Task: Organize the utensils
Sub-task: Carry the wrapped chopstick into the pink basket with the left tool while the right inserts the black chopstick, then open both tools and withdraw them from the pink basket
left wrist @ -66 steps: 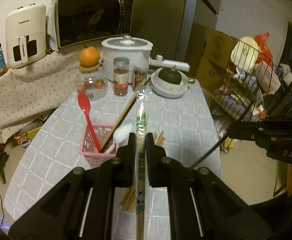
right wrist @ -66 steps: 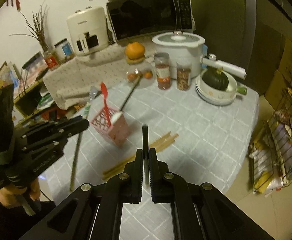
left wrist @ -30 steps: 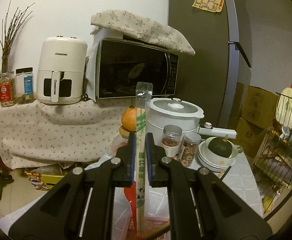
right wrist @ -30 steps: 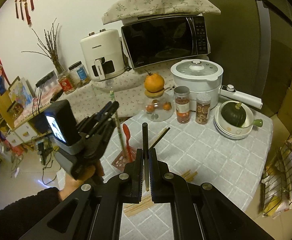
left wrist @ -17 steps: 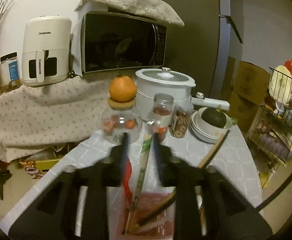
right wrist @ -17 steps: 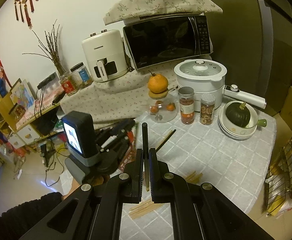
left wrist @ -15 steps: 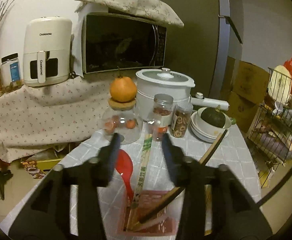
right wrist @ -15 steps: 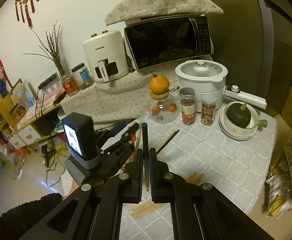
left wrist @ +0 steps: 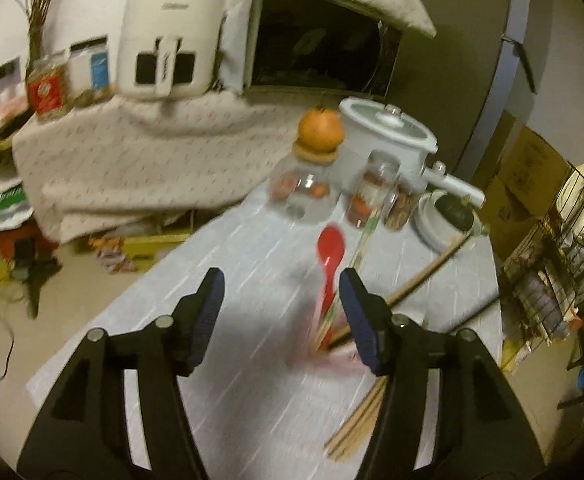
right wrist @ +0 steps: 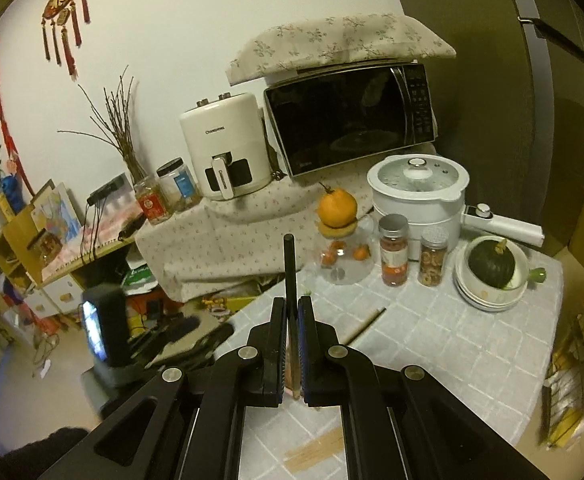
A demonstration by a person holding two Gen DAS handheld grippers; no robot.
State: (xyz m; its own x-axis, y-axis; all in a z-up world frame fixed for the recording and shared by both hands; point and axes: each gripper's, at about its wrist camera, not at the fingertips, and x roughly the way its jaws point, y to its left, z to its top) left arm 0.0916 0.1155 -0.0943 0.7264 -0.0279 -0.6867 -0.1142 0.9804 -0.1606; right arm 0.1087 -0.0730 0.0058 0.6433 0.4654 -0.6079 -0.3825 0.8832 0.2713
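Left wrist view, blurred: the left gripper (left wrist: 279, 292) hangs over a grey checked table (left wrist: 219, 280), its jaws opening with nothing pressed between them. Just beyond, a red spoon (left wrist: 330, 256), a wrapped chopstick pair (left wrist: 366, 232) and a long wooden chopstick (left wrist: 424, 276) stand in a pink basket (left wrist: 332, 354). Loose chopsticks (left wrist: 356, 424) lie beside it.

Right wrist view: the right gripper (right wrist: 290, 320) is clamped on a dark upright stick (right wrist: 289, 268) above the table.

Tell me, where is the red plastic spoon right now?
In the left wrist view, the red plastic spoon stands just right of centre, bowl up, in the blurred pink basket, beside a wrapped pair of chopsticks and in front of the glass jars.
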